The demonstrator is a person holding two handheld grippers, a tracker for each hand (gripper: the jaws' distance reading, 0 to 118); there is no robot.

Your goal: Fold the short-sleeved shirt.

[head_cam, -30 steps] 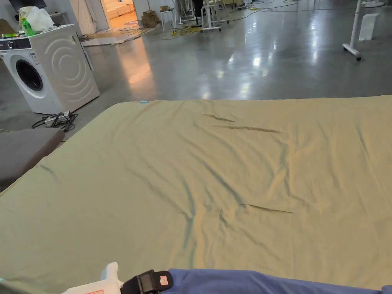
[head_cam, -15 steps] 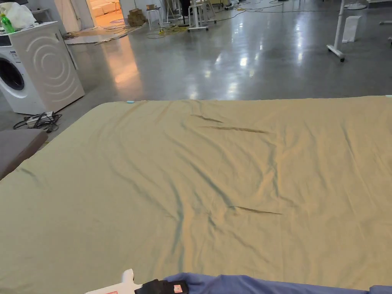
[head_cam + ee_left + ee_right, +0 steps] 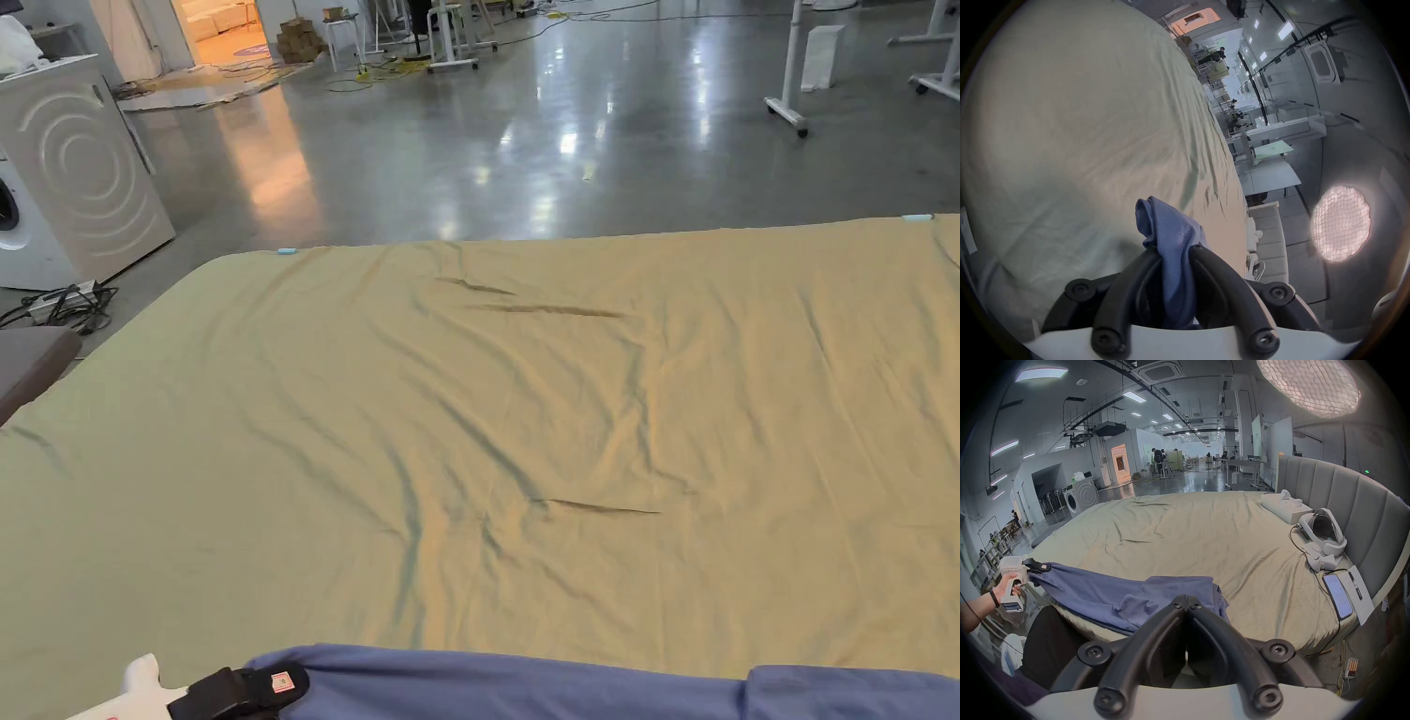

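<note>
Where the shirt lies: the blue short-sleeved shirt (image 3: 525, 684) (image 3: 1096, 593) (image 3: 1174, 233) is stretched along the near edge of the bed (image 3: 525, 412) (image 3: 1179, 535), partly hanging over that edge.
Left tool (image 3: 281, 680) (image 3: 1174, 251) (image 3: 1038, 567): jaws clamped on a bunched end of the shirt, at the bed's near left edge; a hand (image 3: 1008, 581) grips its white handle.
Right tool (image 3: 1186, 601): jaws narrow, tips pressed together over the shirt's other end; I cannot tell whether cloth is caught between them.
White box (image 3: 1281, 506): on the bed just beside the headboard (image 3: 1349, 496), a white device resting on top.
Other things on the bed: a white headset (image 3: 1322, 530), a phone (image 3: 1337, 593) and a sheet of paper (image 3: 1361, 598) with a pen (image 3: 1355, 586), all along the headboard side.
Bed surface: olive-tan sheet, creased.
Room: glossy grey floor (image 3: 562, 122) beyond the bed's far edge; a white washing machine (image 3: 66, 169) (image 3: 1079, 498) off the bed's far left corner; people stand at benches well beyond the bed.
</note>
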